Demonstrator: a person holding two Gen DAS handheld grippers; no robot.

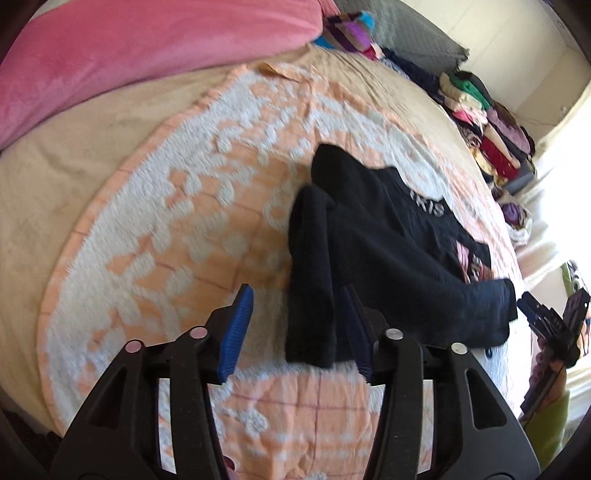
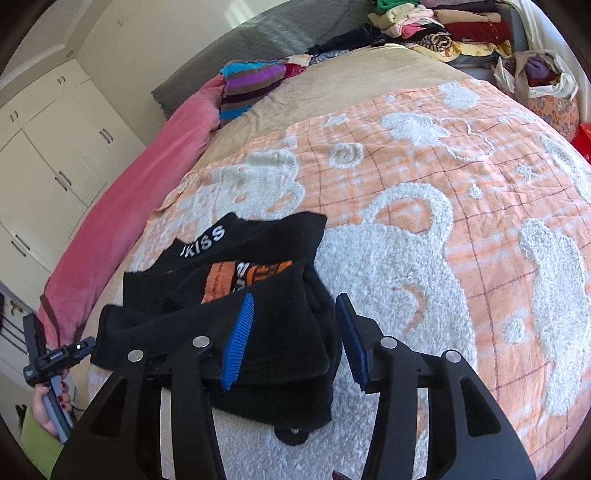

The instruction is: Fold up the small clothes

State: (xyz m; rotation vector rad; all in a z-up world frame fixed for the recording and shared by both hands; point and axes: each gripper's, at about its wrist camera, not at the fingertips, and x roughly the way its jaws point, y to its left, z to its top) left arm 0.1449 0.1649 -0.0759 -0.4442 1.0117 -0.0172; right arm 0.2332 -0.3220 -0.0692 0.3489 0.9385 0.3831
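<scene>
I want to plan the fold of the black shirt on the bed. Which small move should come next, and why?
Probably draw both grippers back and regrip. The left gripper and right gripper stand open, pressing nothing, and the black shirt lies bunched on the orange blanket, its sleeves folded in, so another fold looks needed.

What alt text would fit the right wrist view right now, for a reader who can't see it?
The right tool is open over the near edge of a partly folded black garment lying on an orange-and-white blanket. Its pads are not pressing the cloth. Stacked clothes sit at the bed's far end.
</scene>
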